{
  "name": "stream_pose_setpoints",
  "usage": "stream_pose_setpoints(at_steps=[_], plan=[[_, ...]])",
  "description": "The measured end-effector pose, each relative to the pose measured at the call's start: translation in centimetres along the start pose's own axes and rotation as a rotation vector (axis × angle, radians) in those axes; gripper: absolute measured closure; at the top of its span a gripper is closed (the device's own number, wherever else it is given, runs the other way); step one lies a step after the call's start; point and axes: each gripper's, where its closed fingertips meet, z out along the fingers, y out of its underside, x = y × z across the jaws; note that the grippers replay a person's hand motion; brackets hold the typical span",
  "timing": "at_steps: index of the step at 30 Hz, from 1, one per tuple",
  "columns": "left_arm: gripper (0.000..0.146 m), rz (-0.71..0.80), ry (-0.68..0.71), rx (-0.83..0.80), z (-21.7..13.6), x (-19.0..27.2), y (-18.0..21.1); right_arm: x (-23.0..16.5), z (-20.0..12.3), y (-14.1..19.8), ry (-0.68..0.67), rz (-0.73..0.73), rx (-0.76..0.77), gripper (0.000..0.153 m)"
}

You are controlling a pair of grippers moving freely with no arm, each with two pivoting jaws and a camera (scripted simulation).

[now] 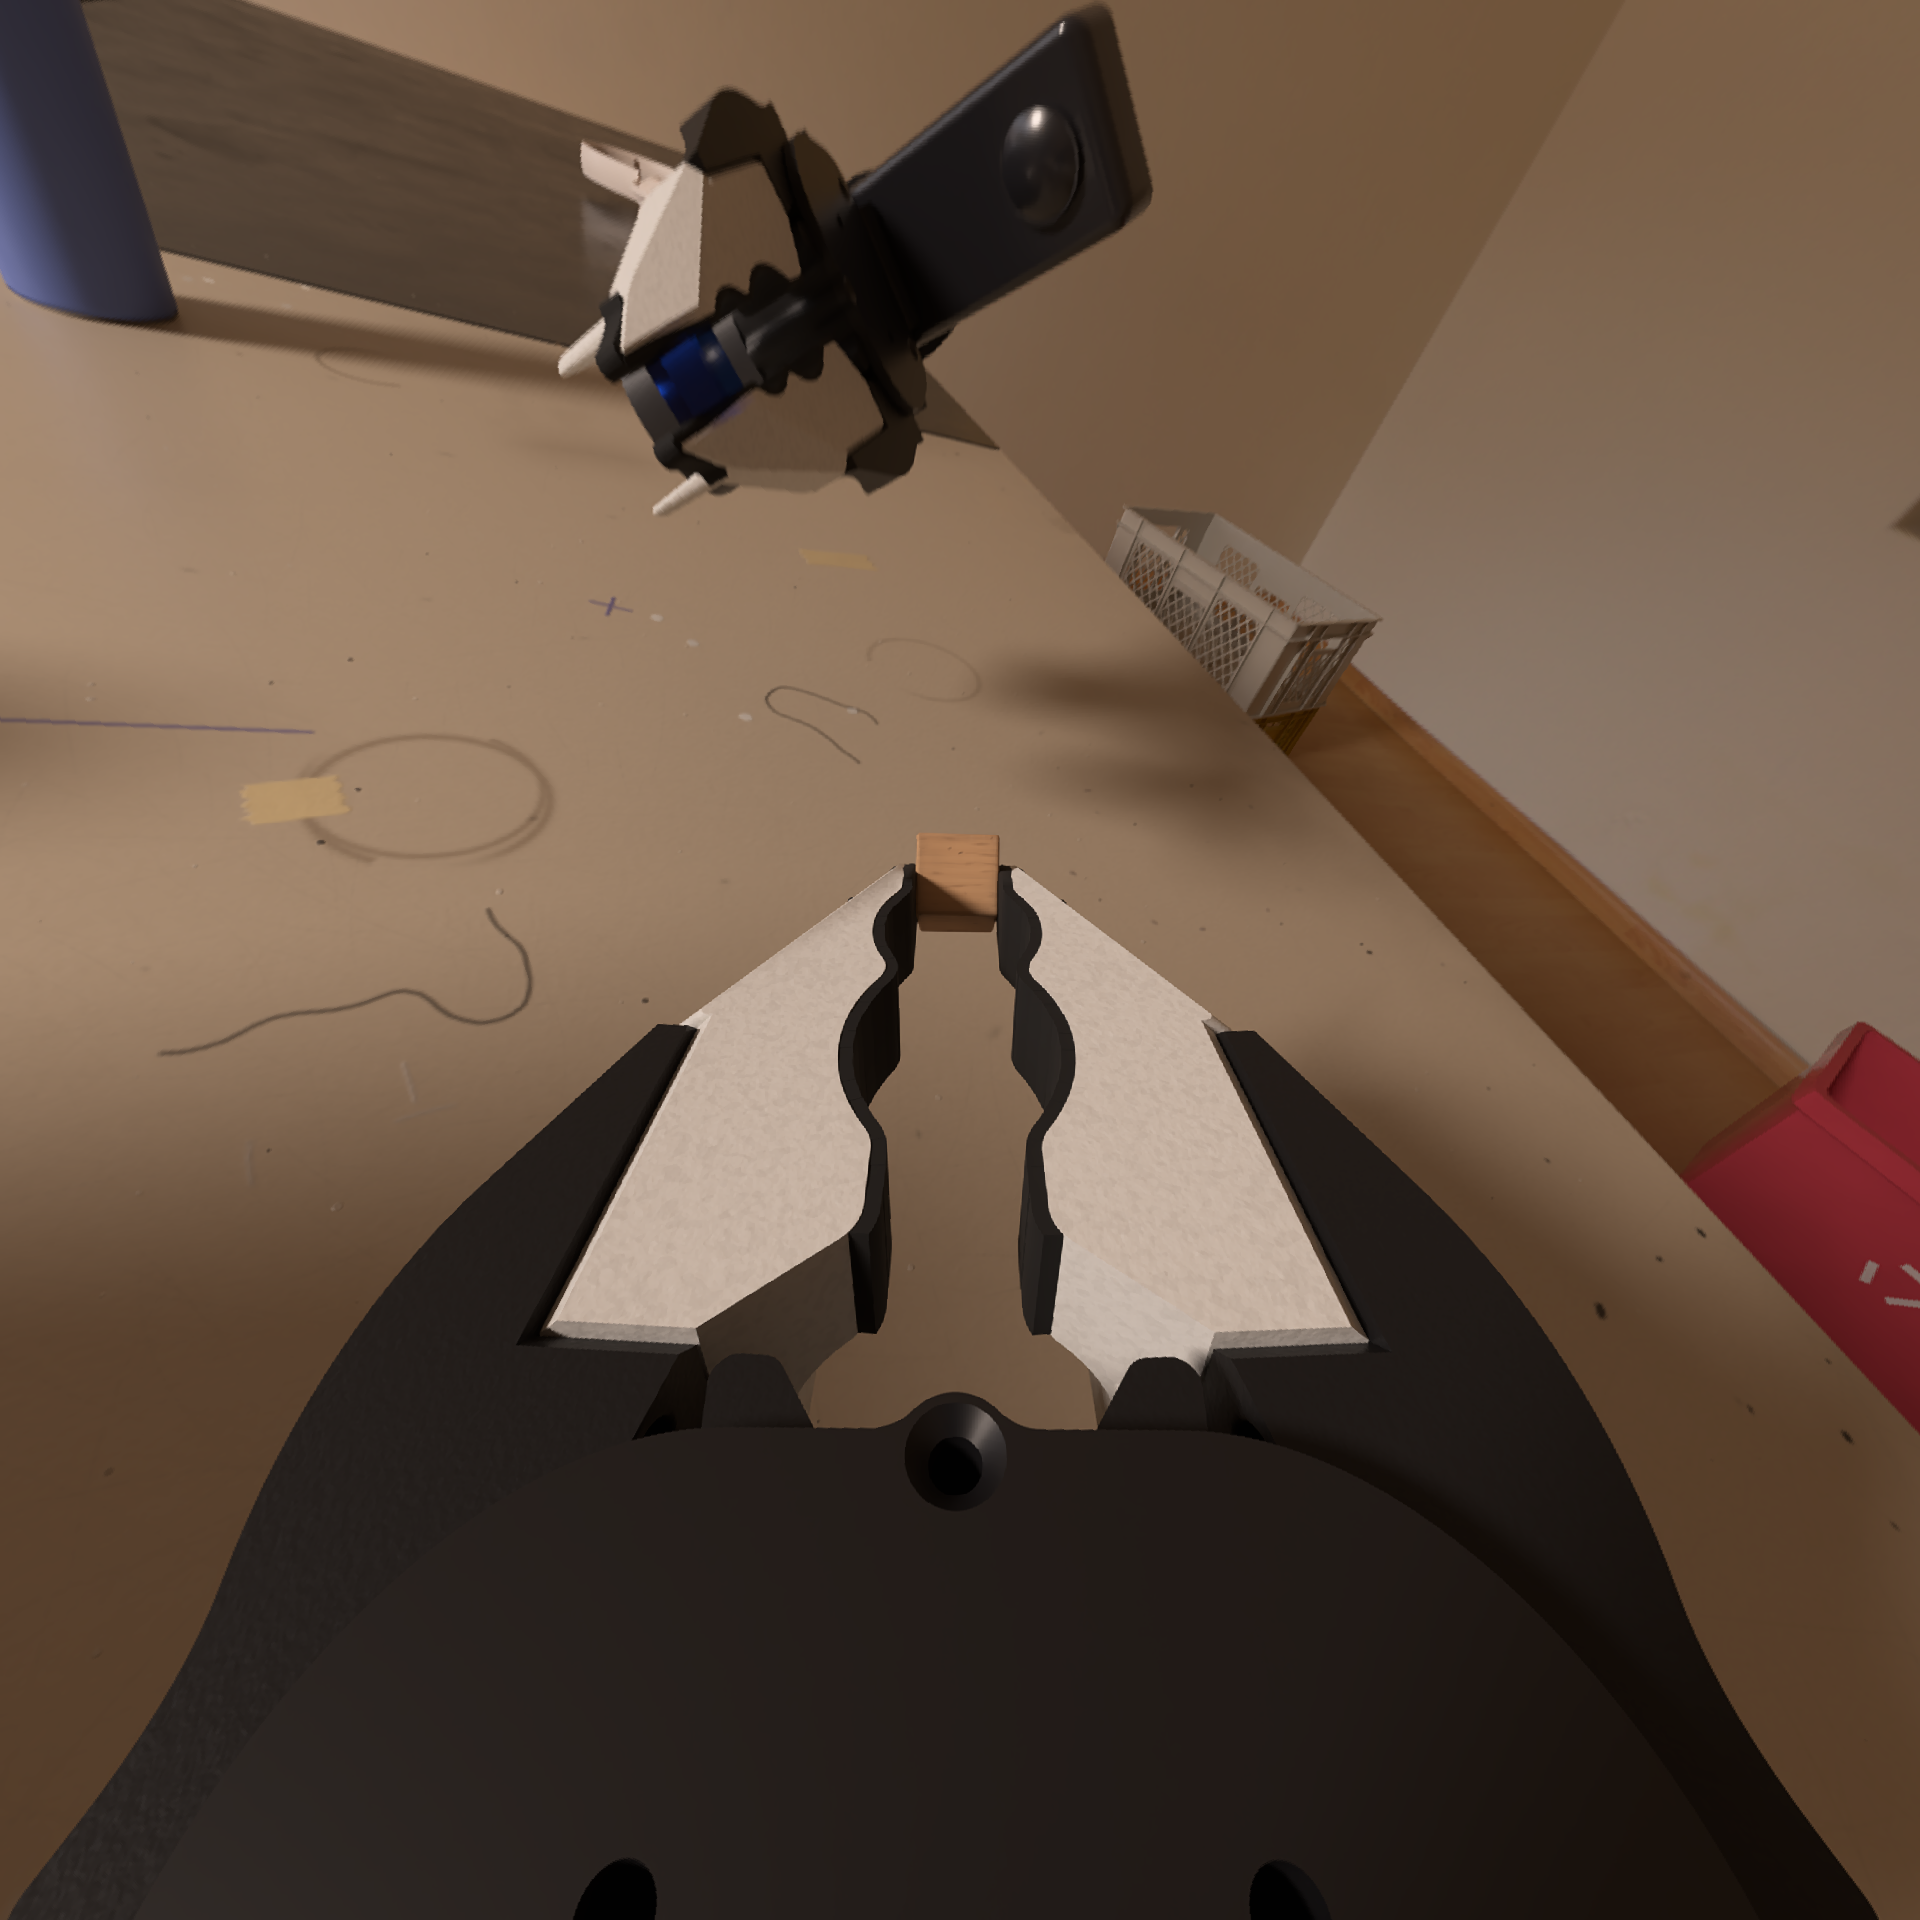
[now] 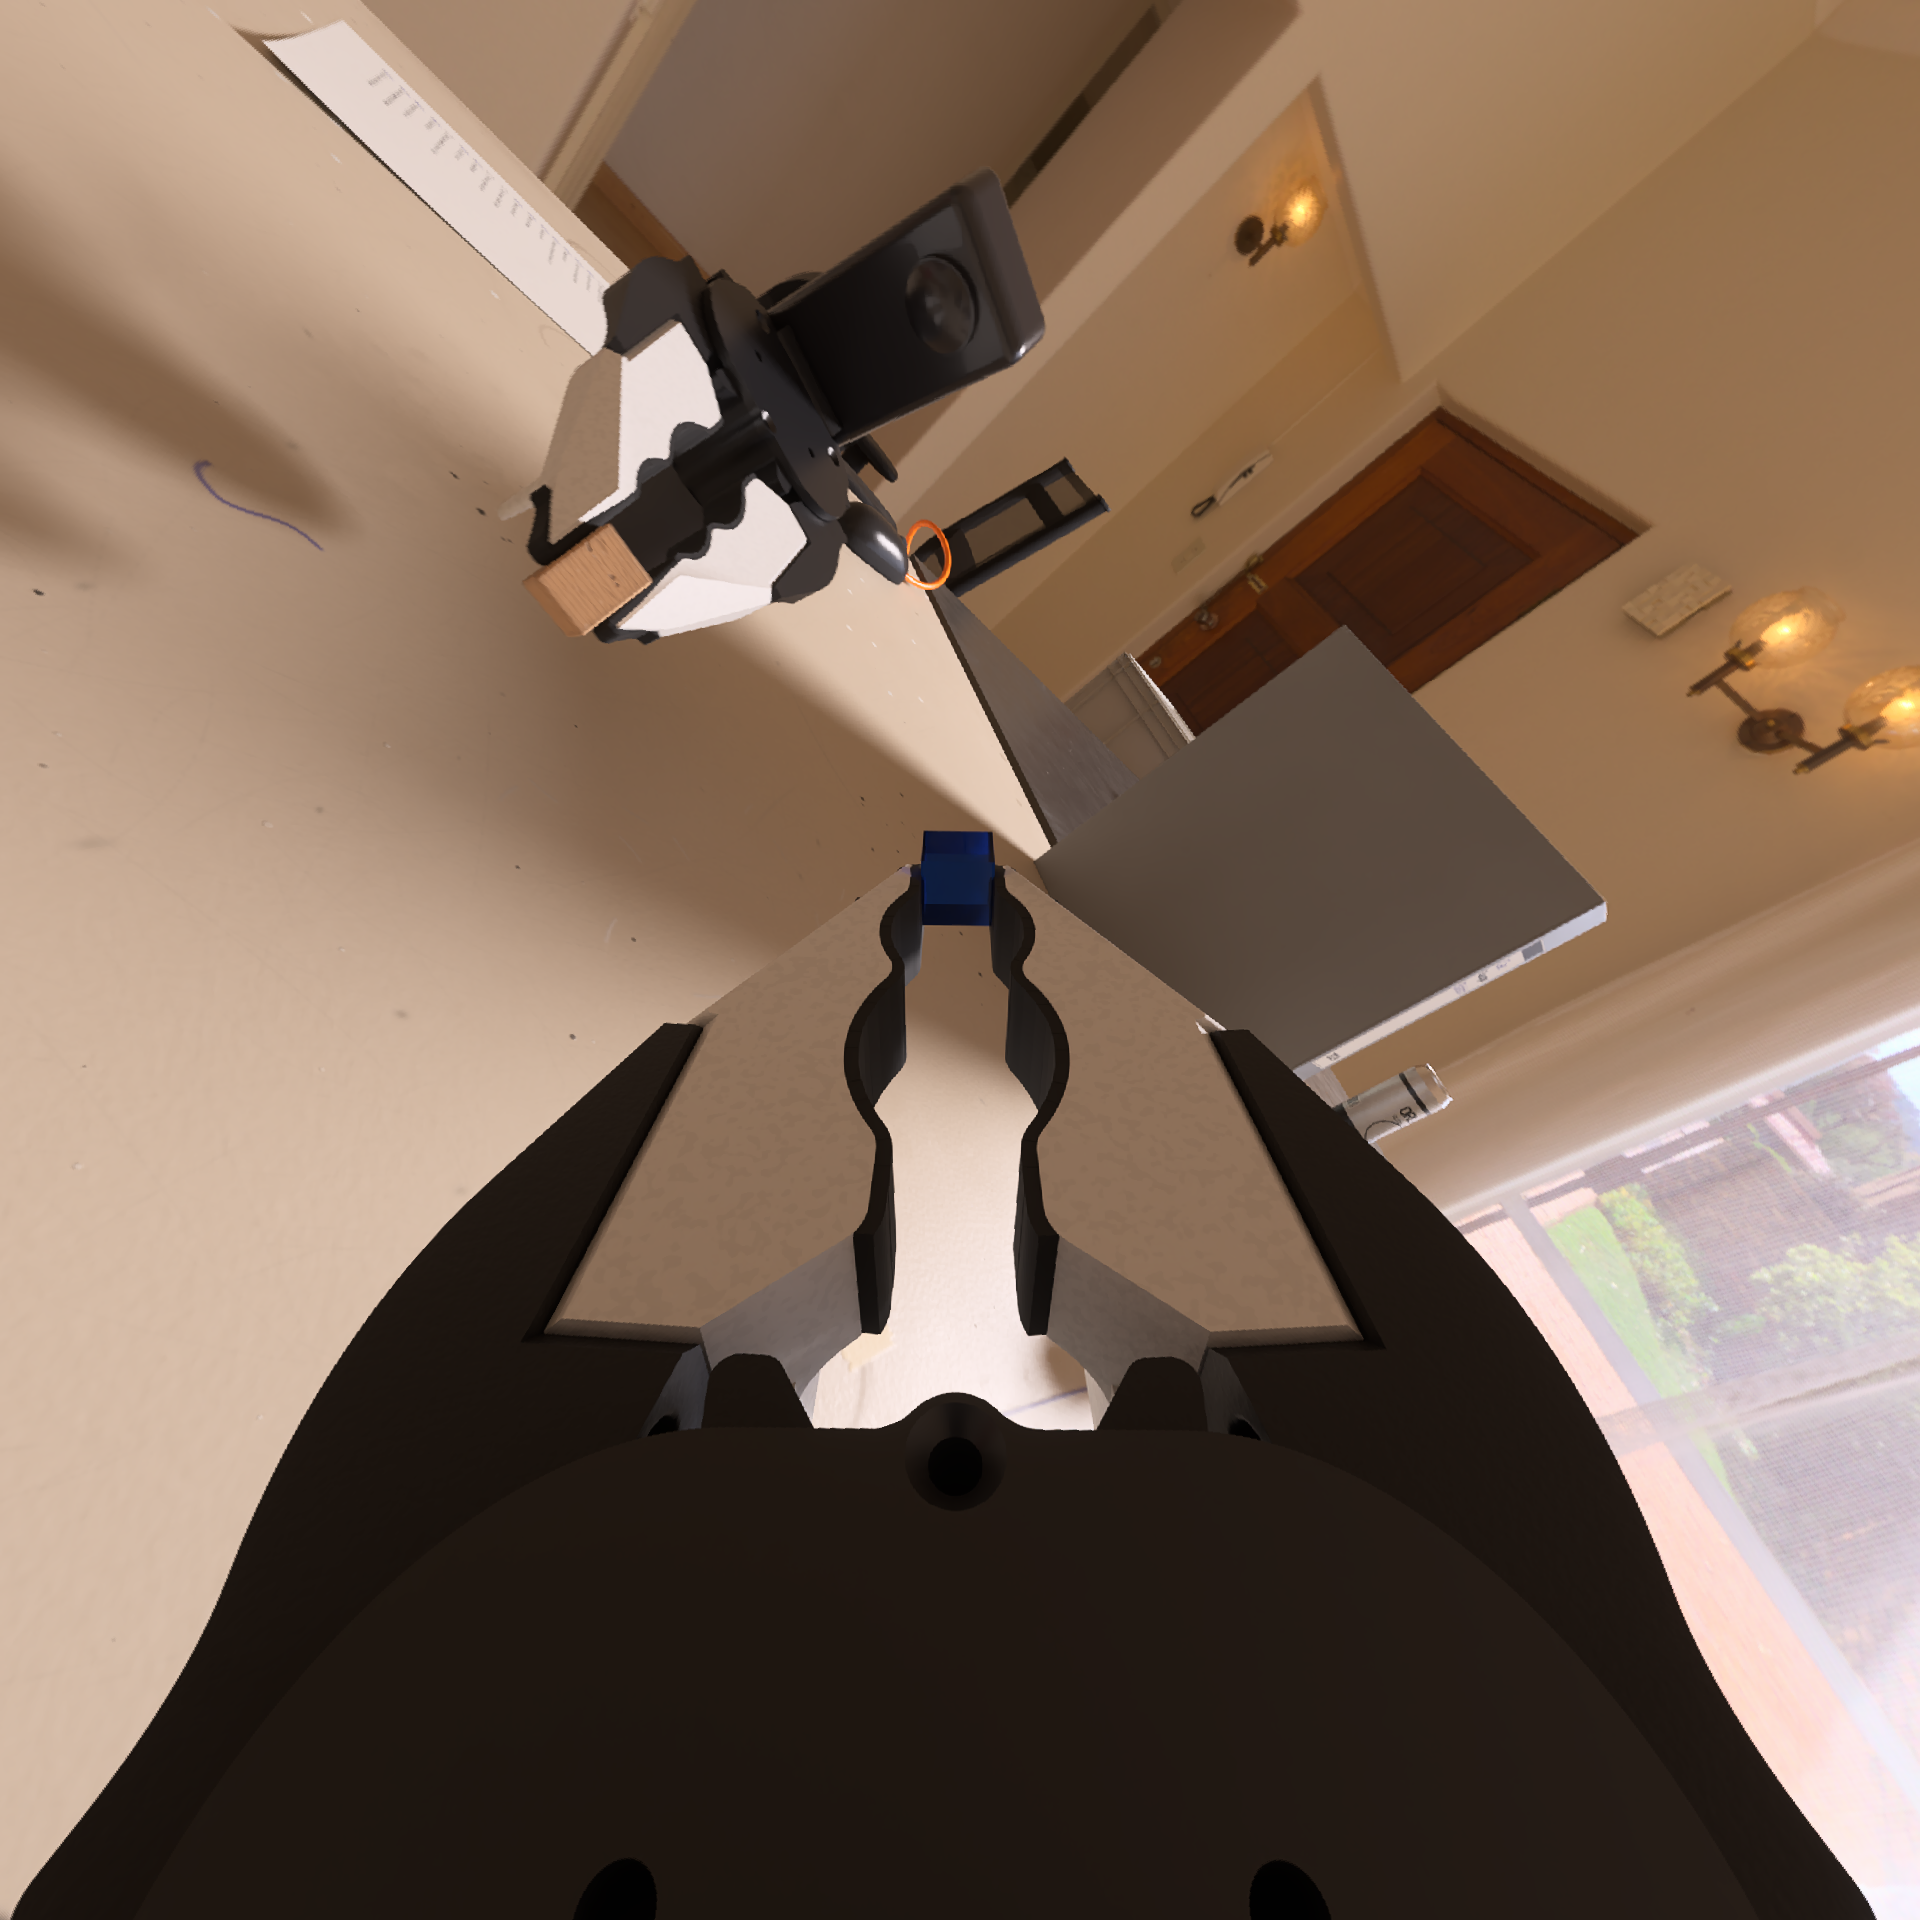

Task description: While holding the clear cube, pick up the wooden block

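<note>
My left gripper [image 1: 957, 883] is shut on the wooden block [image 1: 957, 881], a small light-brown cube pinched between its fingertips and held above the tan table [image 1: 312, 520]. My right gripper [image 2: 957, 883] is shut on the clear cube [image 2: 957, 878], a small dark blue see-through cube at its fingertips. In the left wrist view the right gripper [image 1: 691, 390] hangs farther off with the blue cube [image 1: 694, 379] in it. In the right wrist view the left gripper [image 2: 592, 592] shows farther off with the wooden block [image 2: 584, 587] in it.
The table bears pencil scribbles and tape patches [image 1: 293, 802]. A blue cone-shaped object [image 1: 73, 166] stands at the far left, a white lattice crate [image 1: 1242, 613] and a red box [image 1: 1829, 1184] lie past the table's right edge. A white ruler [image 2: 436, 166] and a grey board [image 2: 1320, 852] show in the right wrist view.
</note>
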Motion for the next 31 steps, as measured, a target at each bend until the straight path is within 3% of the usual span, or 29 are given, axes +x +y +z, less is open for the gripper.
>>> stream_pose_setpoints(at_steps=[4, 8, 15, 18, 21, 24, 31], plan=[[0.132, 0.002, -0.023, 0.003, -0.1, 0.0, -0.4, -0.6, 0.2, -0.4, -0.015, 0.007, 0.016, 0.141], [0.132, 0.014, -0.161, -0.016, -0.9, -1.5, -0.9, -0.6, 0.3, -0.6, -0.024, 0.047, 0.036, 0.141], [0.132, 0.12, -0.629, 0.032, -6.2, -5.8, -4.3, 0.3, 0.1, -0.2, 0.0, 0.129, 0.056, 0.141], [0.132, 0.246, -0.886, 0.079, -9.5, -6.4, -7.2, 0.5, 0.1, 0.2, 0.008, 0.146, 0.047, 0.141], [0.132, 0.434, -1.075, 0.015, -10.8, -5.7, -8.4, 0.6, 0.1, 0.4, 0.016, 0.156, 0.037, 0.141], [0.132, 0.458, -1.029, -0.171, -8.6, -5.3, -5.9, 0.7, 0.1, 0.7, 0.018, 0.164, 0.025, 0.141], [0.132, 0.154, -0.514, -0.443, -1.9, -3.1, 3.5, 0.6, 0.0, 1.2, -0.001, 0.195, 0.018, 0.141]])
